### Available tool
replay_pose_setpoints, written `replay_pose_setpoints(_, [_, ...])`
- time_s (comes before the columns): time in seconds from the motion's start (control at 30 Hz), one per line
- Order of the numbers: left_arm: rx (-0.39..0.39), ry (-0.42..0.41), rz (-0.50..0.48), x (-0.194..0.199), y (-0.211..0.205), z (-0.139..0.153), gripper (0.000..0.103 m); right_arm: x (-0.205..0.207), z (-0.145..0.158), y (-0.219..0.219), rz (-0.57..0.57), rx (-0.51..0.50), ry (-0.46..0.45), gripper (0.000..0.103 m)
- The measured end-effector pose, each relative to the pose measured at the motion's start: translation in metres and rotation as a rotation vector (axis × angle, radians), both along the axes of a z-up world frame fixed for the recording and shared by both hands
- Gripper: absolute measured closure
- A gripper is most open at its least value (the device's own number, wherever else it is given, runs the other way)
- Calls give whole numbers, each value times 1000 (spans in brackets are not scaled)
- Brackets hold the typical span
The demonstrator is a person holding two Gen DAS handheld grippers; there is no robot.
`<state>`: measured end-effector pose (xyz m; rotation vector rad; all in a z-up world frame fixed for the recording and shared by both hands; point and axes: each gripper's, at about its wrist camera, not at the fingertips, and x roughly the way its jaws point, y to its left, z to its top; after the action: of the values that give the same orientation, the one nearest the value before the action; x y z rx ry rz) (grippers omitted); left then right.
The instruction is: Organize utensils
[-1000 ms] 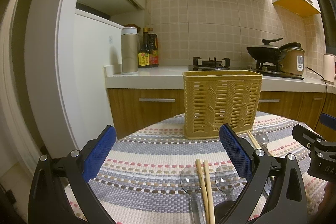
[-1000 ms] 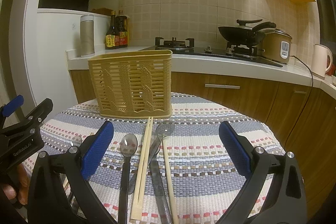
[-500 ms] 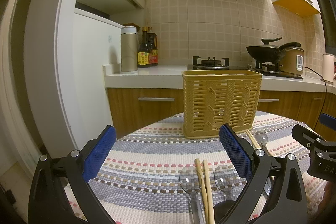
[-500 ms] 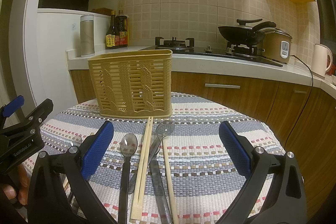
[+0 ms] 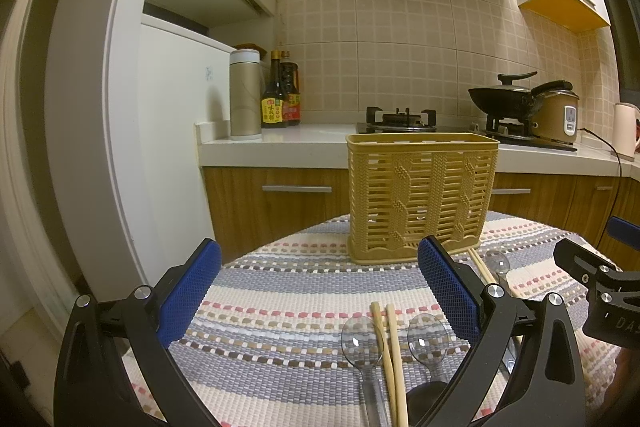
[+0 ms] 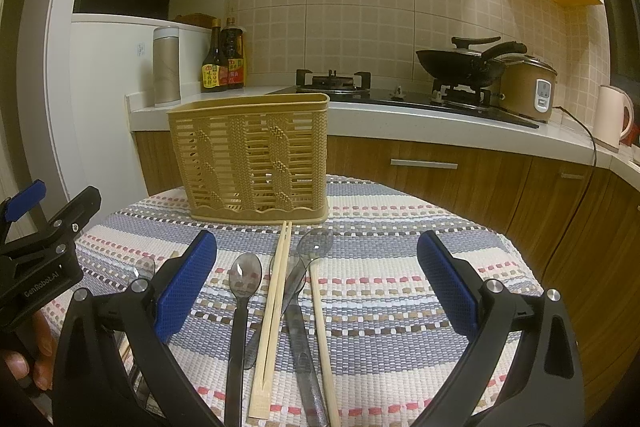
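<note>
A yellow woven plastic utensil basket (image 5: 420, 195) stands upright on the striped tablecloth (image 5: 280, 307); it also shows in the right wrist view (image 6: 252, 159). My left gripper (image 5: 320, 303) is open and empty, with clear plastic spoons (image 5: 360, 347) and a pair of wooden chopsticks (image 5: 390, 355) lying in front of it. My right gripper (image 6: 316, 291) is open and empty above a dark spoon (image 6: 242, 291), joined chopsticks (image 6: 274, 307), a clear spoon (image 6: 312, 255) and a single chopstick (image 6: 322, 327).
Behind the table runs a kitchen counter (image 6: 420, 119) with a gas stove (image 6: 332, 83), a wok (image 6: 460, 63), a rice cooker (image 6: 528, 91), sauce bottles (image 6: 222, 59) and a flask (image 6: 166, 67). A white fridge (image 5: 168, 131) stands at the left.
The left wrist view has shifted very slightly; the utensils and basket lie as before. Both grippers stay open.
</note>
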<state>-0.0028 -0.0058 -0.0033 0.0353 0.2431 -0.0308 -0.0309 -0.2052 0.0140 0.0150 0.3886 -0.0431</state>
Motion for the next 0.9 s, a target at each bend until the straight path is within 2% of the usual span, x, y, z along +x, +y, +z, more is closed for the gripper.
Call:
replay_pose_setpoints(0.73, [-10,11,2,1,0,-1,7,-1,0,8,14,-31,-2,8])
replay_pose_setpoints(0.9, [-72,63,33,7,12,-1,8,4,-1,0,-30,-13,25,8])
